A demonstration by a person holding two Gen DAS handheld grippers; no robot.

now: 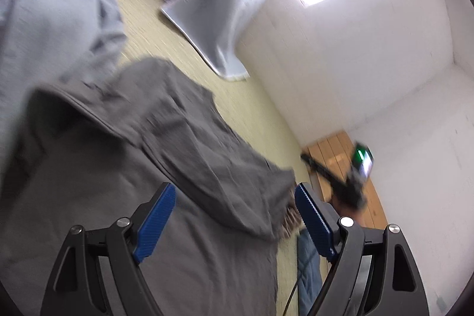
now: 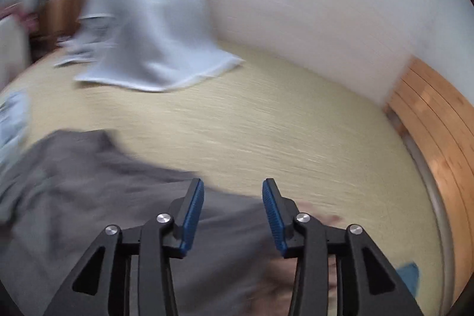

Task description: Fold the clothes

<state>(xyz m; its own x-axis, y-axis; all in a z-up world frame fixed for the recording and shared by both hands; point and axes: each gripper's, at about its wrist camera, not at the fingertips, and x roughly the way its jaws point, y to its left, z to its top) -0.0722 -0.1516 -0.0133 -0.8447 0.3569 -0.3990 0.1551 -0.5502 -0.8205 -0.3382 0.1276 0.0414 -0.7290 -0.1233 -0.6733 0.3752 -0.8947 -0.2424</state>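
A dark grey garment (image 1: 166,168) lies spread on the pale yellow-green mat (image 1: 243,108), a sleeve running toward the lower right. My left gripper (image 1: 234,197) is open and empty, hovering over that sleeve. The right gripper shows blurred in the left wrist view (image 1: 352,176) at the mat's edge. In the right wrist view the same grey garment (image 2: 112,197) fills the lower left. My right gripper (image 2: 232,194) is open and empty above its right edge. Both views are motion-blurred.
A light blue cloth (image 1: 219,5) is draped against the white wall at the back, and also shows in the right wrist view (image 2: 160,28). A pale blue-grey garment (image 1: 56,17) lies left. A wooden floor strip (image 2: 438,132) borders the mat.
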